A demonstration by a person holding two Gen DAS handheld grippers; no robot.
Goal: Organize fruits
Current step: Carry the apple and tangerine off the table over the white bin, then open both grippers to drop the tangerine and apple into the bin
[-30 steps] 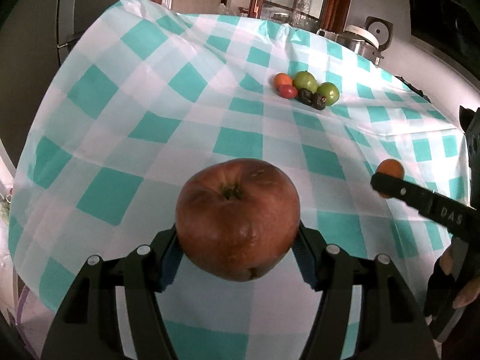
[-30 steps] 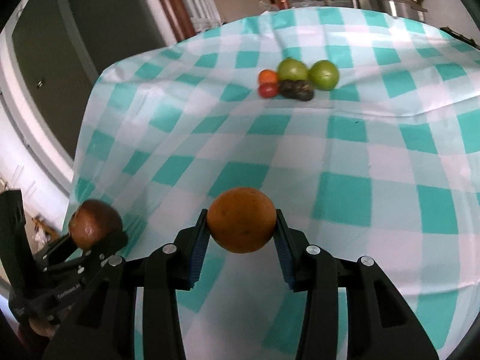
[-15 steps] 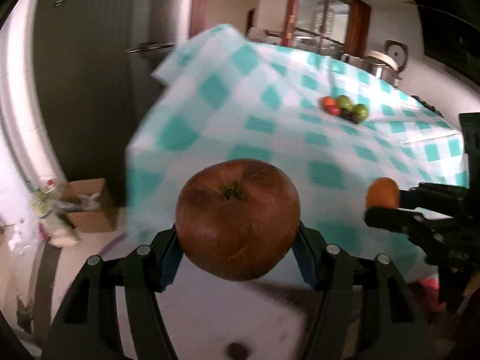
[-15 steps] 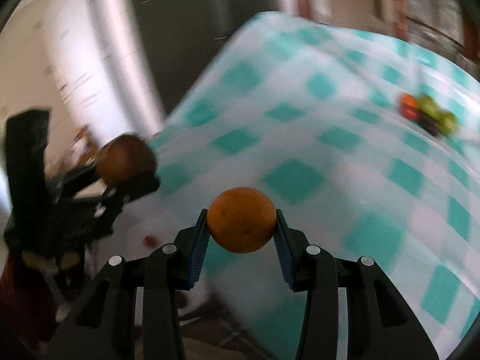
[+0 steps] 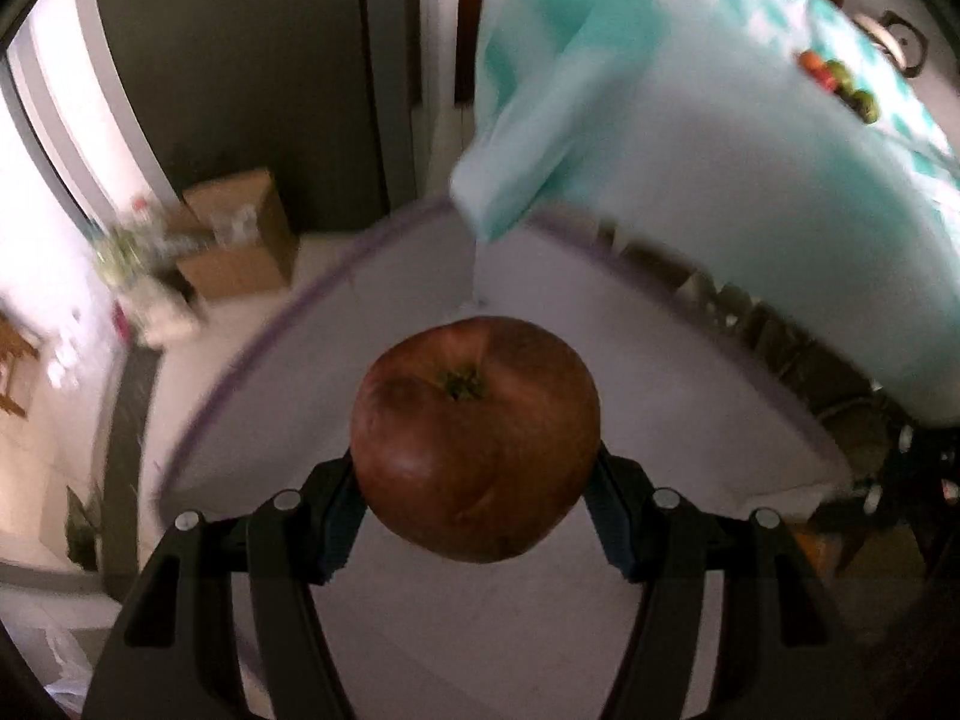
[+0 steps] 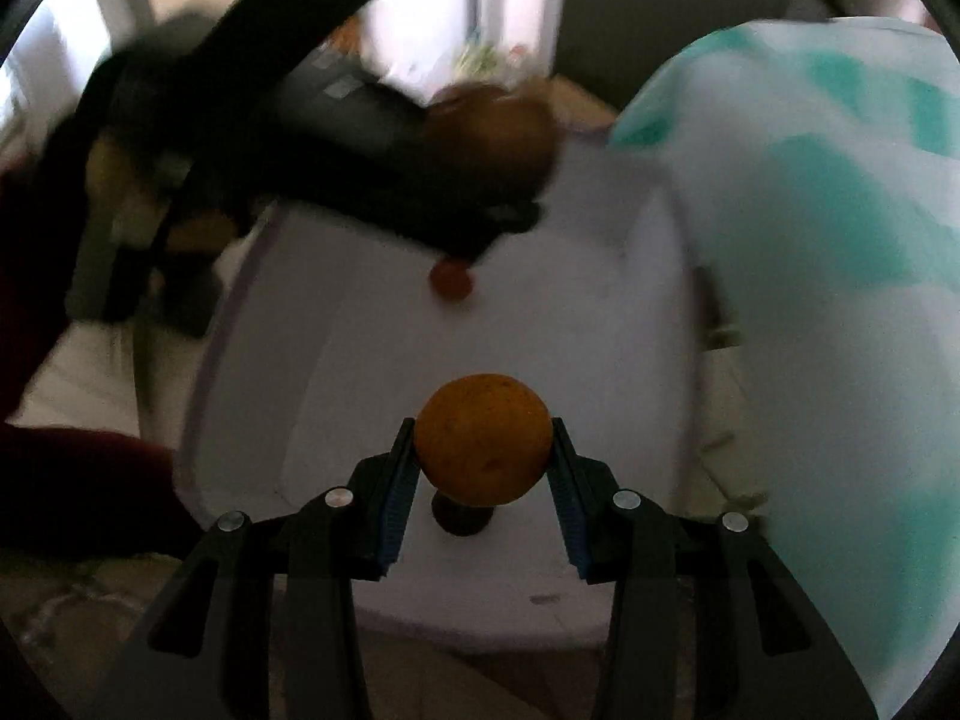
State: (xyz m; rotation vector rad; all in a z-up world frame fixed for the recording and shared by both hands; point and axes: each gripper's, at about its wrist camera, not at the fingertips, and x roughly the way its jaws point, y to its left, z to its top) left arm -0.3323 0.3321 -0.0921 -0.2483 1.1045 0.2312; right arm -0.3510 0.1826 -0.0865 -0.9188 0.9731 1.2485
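Brown-red apple [image 5: 474, 438] sits clamped between the blue pads of the left gripper [image 5: 474, 516], stem end facing the lens. Orange [image 6: 483, 439] is pinched the same way in the right gripper [image 6: 483, 480]. Both tools hang over a pale round container [image 5: 630, 420] with a thin purple rim, set beside the checked cloth [image 5: 750, 150] of the desk at 2 o'clock. In the right view, 2 fruits already lie on its floor: a small red one [image 6: 451, 279] at 12 o'clock, a dark one [image 6: 462, 517] just under the orange. More fruit [image 5: 840, 84] remains on the desk, far at 1 o'clock.

Judgement: drop-off step. Lower each fruit close to the floor before letting go, and aim at bare patches so nothing lands on the 2 pieces below. Release 1 at a time; the apple looks soft and likely bruises.
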